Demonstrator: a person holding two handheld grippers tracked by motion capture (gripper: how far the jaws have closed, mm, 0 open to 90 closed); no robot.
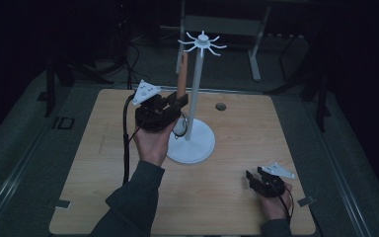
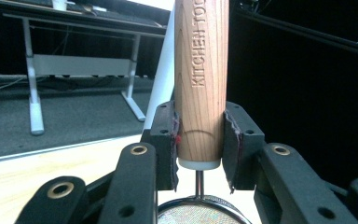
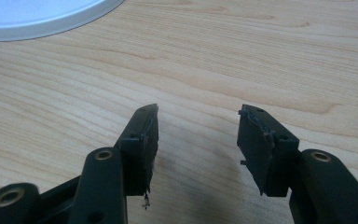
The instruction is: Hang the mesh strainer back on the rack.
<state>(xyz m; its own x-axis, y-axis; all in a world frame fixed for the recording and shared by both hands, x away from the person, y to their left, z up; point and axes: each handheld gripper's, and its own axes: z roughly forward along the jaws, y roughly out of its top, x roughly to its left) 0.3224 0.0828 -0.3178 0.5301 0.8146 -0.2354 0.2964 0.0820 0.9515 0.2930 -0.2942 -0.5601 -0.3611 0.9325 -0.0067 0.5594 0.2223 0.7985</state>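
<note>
A white hook stand (image 1: pixel 195 89) rises from a round base (image 1: pixel 197 145) in the middle of the wooden table (image 1: pixel 94 163). A wooden-handled kitchen utensil (image 1: pixel 182 74) hangs upright beside the pole, its top near the stand's spoked crown (image 1: pixel 202 42). My left gripper (image 1: pixel 175 102) is shut on the lower end of that handle (image 2: pixel 200 84), both pads pressing its sides. Below the handle a thin metal stem leads to a round mesh head (image 2: pixel 198 212). My right gripper (image 1: pixel 250 178) rests low at the table's front right, open, with bare tabletop between its fingertips (image 3: pixel 198 116).
The stand's white base edge (image 3: pixel 42 18) lies beyond the right gripper. A small dark hole (image 1: pixel 220 106) sits in the table behind the stand. A white-legged desk frame (image 1: pixel 254 49) stands on the dark floor past the table's far edge.
</note>
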